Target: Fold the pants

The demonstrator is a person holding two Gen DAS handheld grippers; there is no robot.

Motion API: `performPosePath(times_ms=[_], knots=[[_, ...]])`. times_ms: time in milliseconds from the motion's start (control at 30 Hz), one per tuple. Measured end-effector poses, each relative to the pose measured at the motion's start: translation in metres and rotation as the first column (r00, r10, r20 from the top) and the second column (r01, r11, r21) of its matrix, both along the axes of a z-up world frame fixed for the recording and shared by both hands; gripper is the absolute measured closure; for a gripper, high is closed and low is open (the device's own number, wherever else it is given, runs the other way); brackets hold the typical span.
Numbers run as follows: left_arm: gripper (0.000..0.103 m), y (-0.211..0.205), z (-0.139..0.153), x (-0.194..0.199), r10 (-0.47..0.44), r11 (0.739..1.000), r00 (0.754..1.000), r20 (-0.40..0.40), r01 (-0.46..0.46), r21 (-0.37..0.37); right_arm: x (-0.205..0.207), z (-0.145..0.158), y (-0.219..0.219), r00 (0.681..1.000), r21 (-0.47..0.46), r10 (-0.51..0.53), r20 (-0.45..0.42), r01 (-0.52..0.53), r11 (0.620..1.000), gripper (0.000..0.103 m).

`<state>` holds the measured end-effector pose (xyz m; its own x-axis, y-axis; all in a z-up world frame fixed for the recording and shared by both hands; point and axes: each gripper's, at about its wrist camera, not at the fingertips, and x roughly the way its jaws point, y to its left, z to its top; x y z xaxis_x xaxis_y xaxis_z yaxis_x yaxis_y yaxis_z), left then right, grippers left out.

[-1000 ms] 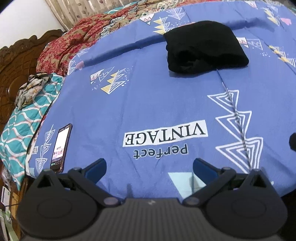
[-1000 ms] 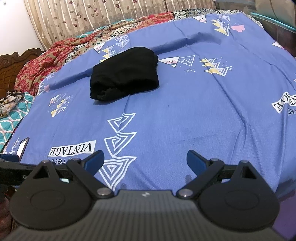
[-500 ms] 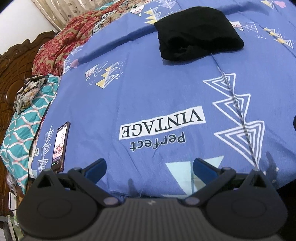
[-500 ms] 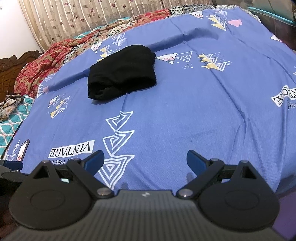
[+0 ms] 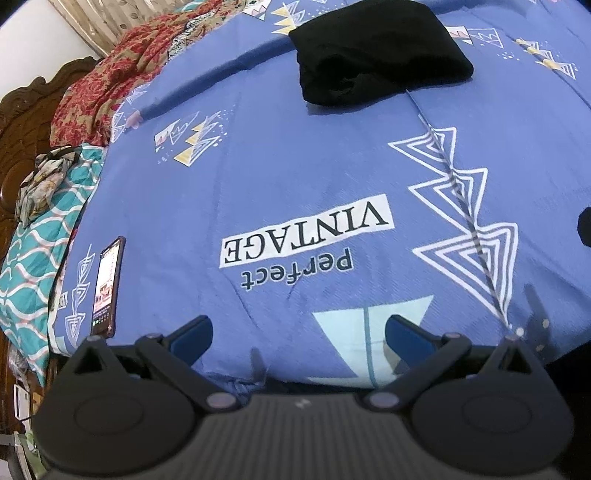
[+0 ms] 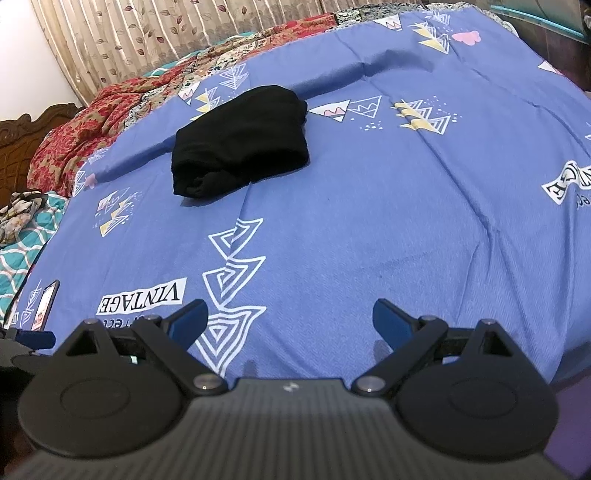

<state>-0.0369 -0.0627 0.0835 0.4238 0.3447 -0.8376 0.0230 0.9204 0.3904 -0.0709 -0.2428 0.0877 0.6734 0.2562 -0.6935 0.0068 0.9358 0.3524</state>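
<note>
The black pants (image 5: 376,55) lie folded into a compact bundle on the blue printed bedsheet (image 5: 295,177), far ahead of both grippers. In the right wrist view the pants (image 6: 240,140) rest in the upper middle of the sheet (image 6: 369,221). My left gripper (image 5: 299,332) is open over the near edge of the bed, nothing between its blue-tipped fingers. My right gripper (image 6: 290,317) is open too, also empty, low over the sheet's front edge.
A phone (image 5: 107,284) with a lit screen lies at the bed's left edge. Teal patterned fabric (image 5: 33,240) and a red floral blanket (image 5: 107,85) pile up to the left beside a carved wooden headboard (image 5: 18,122). Curtains (image 6: 166,33) hang behind.
Both grippers have drawn back toward the near edge of the bed, away from the folded pants. The pants have not moved. Both stay open.
</note>
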Motion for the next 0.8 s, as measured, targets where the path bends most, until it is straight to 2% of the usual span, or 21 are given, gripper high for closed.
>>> performPosePath(times_ms=[800], knots=[[0.0,-0.0051,-0.007,0.0011,-0.029,0.999,0.999,-0.044,0.028,-0.037,0.0062,-0.0035,-0.0047,1.0,-0.001,-0.001,-0.009,0.001,1.0,0.006]])
